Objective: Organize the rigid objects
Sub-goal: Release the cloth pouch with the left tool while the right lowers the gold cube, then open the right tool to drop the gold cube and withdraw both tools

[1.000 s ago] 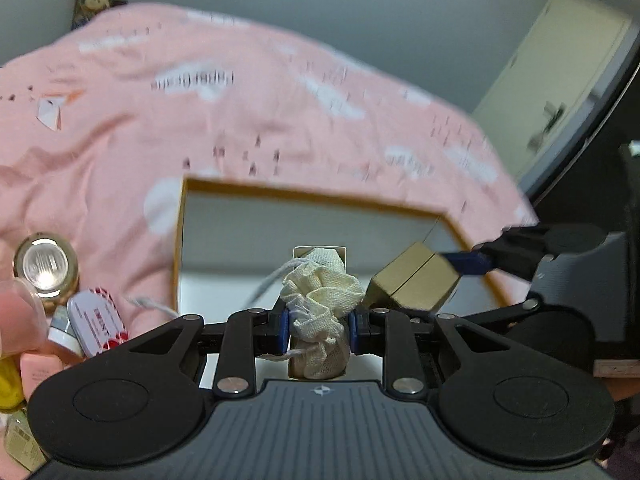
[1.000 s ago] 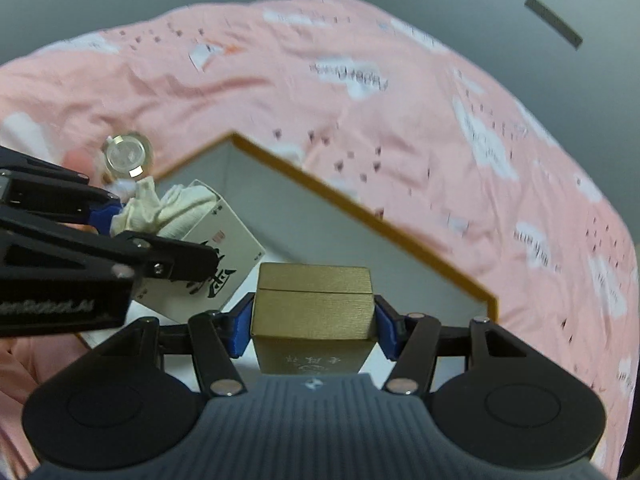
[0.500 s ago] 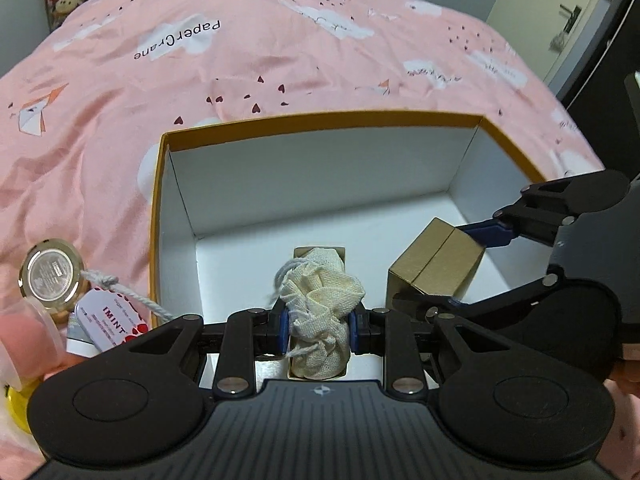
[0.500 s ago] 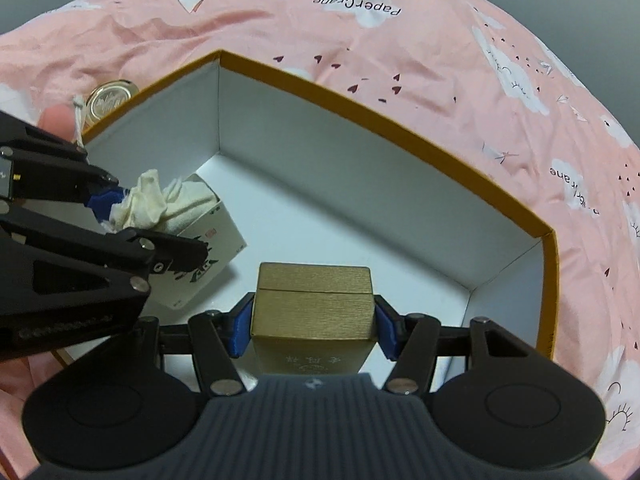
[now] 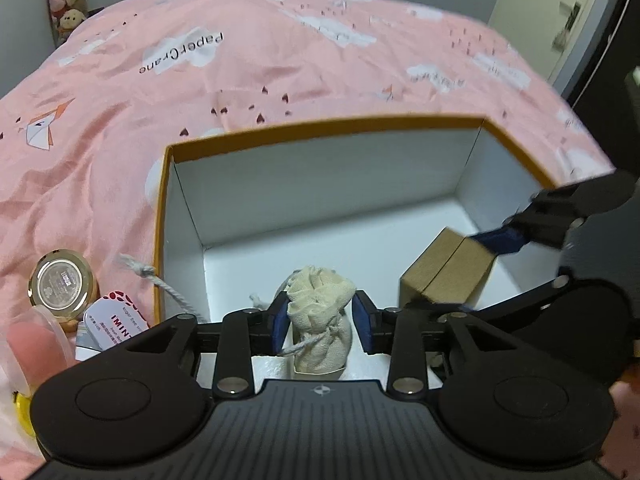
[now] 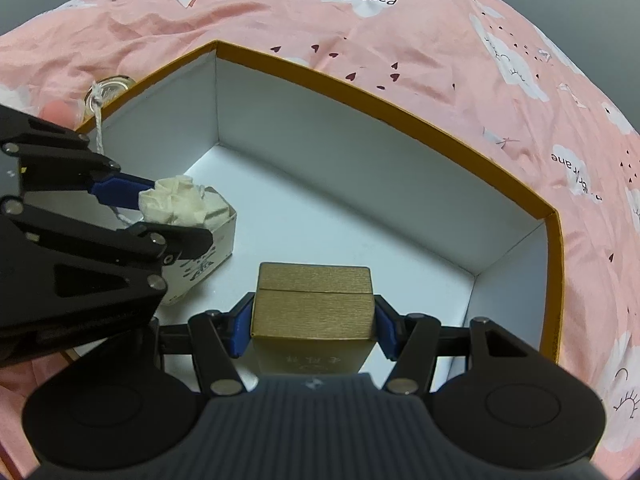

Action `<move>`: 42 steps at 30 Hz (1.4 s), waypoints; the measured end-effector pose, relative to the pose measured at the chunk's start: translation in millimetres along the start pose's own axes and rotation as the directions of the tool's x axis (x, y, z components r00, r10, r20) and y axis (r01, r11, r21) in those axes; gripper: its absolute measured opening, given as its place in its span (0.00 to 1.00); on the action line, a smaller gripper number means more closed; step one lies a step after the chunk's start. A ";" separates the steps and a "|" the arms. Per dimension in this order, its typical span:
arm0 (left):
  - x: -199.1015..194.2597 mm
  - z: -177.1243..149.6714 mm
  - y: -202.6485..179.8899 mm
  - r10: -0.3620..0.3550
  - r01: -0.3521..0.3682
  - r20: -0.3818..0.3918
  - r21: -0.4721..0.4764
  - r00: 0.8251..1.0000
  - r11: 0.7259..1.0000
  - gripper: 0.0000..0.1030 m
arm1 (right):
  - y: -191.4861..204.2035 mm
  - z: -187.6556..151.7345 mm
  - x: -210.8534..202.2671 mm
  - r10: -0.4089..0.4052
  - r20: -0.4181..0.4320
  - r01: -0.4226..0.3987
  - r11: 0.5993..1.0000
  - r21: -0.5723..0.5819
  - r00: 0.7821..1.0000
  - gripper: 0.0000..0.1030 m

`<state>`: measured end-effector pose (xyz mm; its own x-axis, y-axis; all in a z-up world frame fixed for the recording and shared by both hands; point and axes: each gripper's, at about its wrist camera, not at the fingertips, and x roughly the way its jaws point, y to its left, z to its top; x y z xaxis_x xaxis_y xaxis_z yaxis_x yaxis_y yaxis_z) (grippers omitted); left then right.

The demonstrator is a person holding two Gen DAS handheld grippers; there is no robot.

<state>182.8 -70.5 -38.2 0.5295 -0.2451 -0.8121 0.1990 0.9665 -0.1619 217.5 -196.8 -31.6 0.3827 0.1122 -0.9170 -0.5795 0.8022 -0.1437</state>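
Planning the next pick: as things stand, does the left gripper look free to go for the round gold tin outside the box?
Probably not yet. The left gripper is inside the box with a cloth pouch between its pads, and the box wall stands between it and the gold tin.

Pink bedspread (image 6: 460, 60) with white clouds and dark hearts. Storage box (image 6: 400, 116) white inside, orange-rimmed. Brushed-gold small box (image 6: 314, 306). Cream cloth pouch (image 5: 320, 320). Black tools, blue pads (image 5: 279, 322).
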 end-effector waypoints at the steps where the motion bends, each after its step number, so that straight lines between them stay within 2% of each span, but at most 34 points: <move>1: -4.9 0.1 2.8 -0.013 0.013 0.022 -0.017 1.000 1.000 0.44 | -0.6 0.8 -0.6 0.004 0.003 -0.004 1.000 0.008 1.000 0.58; 2: -10.3 0.2 6.0 -0.021 0.022 0.046 -0.034 0.999 0.999 0.44 | -1.2 1.5 -1.3 0.008 0.007 -0.009 1.000 0.016 1.000 0.58; 4: -22.3 -0.2 12.7 -0.011 0.018 0.104 -0.066 0.995 0.998 0.53 | -1.6 3.4 -3.3 0.020 0.018 -0.021 0.999 0.028 1.000 0.58; 8: -46.9 -1.6 27.9 0.004 0.022 0.200 -0.130 0.980 0.991 0.55 | 5.8 9.4 -3.9 0.037 0.030 -0.038 0.999 0.026 0.999 0.58; 13: -62.2 -7.2 49.4 0.066 -0.007 0.257 -0.224 0.964 0.975 0.62 | 20.4 18.1 1.2 0.057 0.033 -0.058 0.998 0.014 0.998 0.58; 16: -63.8 -14.3 61.6 0.095 -0.024 0.256 -0.267 0.962 0.963 0.62 | 26.9 23.4 5.4 0.078 0.028 -0.078 0.996 0.032 0.997 0.58; 21: -61.0 -23.6 74.8 0.078 -0.004 0.232 -0.304 0.970 0.953 0.62 | 34.4 28.4 18.1 0.122 -0.028 -0.120 0.990 0.078 0.992 0.58; 28: -59.3 -34.8 79.3 0.087 -0.017 0.211 -0.313 0.973 0.950 0.62 | 33.5 28.0 22.5 0.135 -0.068 -0.124 0.982 0.142 0.988 0.58; 35: -60.0 -39.0 76.5 0.086 -0.021 0.206 -0.297 0.975 0.955 0.62 | 36.7 25.3 14.4 0.087 -0.042 -0.082 0.991 0.107 0.995 0.65; 36: -60.0 -39.1 76.2 0.085 -0.021 0.205 -0.296 0.975 0.955 0.62 | 36.9 24.8 11.3 0.078 -0.033 -0.074 0.992 0.101 0.996 0.68; 39: -61.7 -39.8 75.0 0.082 -0.020 0.206 -0.288 0.975 0.957 0.62 | 39.9 23.0 -1.2 0.028 0.020 -0.029 0.996 0.080 0.999 0.71; 42: -66.1 -40.8 72.6 0.080 -0.017 0.216 -0.280 0.973 0.960 0.62 | 45.0 20.1 -19.9 -0.024 0.113 0.017 0.998 0.064 0.993 0.71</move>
<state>128.6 19.0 -19.1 0.7094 -0.1772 -0.6822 -0.0492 0.9531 -0.2987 198.3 -151.2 -12.3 0.4750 0.1583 -0.8656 -0.5261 0.8396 -0.1352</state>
